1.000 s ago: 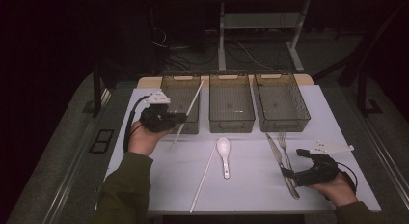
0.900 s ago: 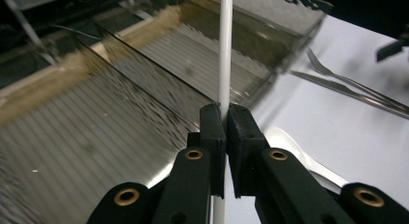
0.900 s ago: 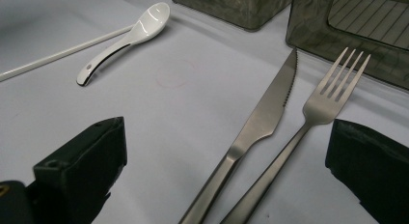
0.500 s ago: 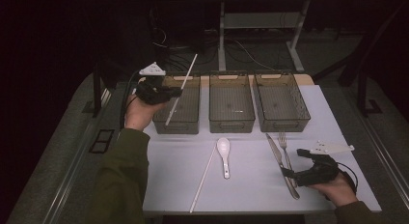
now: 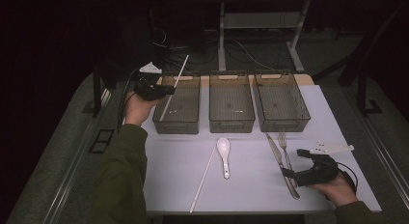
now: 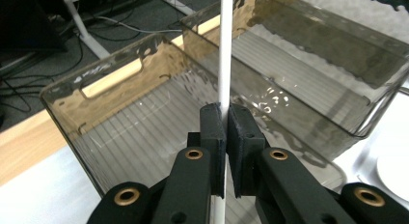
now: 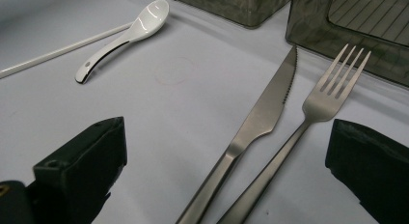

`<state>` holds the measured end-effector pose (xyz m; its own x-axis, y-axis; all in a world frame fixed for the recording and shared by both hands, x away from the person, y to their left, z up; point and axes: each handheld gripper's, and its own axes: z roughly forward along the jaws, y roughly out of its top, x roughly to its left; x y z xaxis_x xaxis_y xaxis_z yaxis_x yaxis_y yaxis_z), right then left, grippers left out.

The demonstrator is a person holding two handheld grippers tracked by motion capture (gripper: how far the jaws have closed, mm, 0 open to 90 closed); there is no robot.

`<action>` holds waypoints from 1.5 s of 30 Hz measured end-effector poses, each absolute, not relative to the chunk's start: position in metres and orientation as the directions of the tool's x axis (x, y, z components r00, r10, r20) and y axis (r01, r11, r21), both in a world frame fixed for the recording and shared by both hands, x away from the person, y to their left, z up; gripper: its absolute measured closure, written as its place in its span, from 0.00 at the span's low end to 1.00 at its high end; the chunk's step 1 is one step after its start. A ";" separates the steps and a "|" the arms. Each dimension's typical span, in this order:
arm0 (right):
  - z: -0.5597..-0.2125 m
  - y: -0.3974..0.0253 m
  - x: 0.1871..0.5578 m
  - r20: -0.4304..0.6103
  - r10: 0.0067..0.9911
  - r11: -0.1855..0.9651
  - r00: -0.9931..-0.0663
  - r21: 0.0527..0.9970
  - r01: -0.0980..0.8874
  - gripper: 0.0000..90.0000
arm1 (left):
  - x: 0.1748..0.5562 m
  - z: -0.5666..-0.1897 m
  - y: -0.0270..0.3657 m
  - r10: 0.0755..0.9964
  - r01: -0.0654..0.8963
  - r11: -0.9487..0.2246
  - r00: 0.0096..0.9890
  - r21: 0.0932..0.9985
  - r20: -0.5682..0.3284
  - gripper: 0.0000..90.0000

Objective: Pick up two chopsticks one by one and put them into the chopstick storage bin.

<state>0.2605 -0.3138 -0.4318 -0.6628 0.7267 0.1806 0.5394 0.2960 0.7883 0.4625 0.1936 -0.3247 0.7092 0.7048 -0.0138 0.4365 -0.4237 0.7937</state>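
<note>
My left gripper [image 5: 165,91] is shut on a long white chopstick [image 5: 174,84], which slants over the left clear bin [image 5: 176,127]. In the left gripper view the jaws [image 6: 225,119] pinch the chopstick [image 6: 225,50] above that bin [image 6: 91,96]. My right gripper [image 5: 293,163] rests open near the table's front right, its jaws on either side of the handles of a steel knife [image 5: 275,149] and fork [image 5: 284,144]. The right gripper view shows the knife [image 7: 270,108] and fork [image 7: 333,84] lying between the spread jaws [image 7: 226,161].
A white spoon [image 5: 224,154] and a second white chopstick [image 5: 203,178] lie on the white table at front centre. Middle [image 5: 231,124] and right [image 5: 287,124] clear bins stand in a row beside the left one. The floor beyond is dark, with cables.
My left gripper has carried the chopstick up and away from the table surface to a spot over the left bin. The right gripper has stayed still.
</note>
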 end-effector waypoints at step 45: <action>-0.432 -0.314 0.261 0.183 0.726 0.299 -0.663 0.784 0.544 0.01 | 0.483 -0.386 0.184 0.790 0.590 -0.419 0.611 0.690 -0.042 0.86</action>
<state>0.2605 -0.3144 -0.4324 -0.6625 0.7264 0.1827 0.5436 0.2985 0.7845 0.4826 0.1838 -0.3857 0.6110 0.7905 -0.0424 0.5902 -0.4192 0.6899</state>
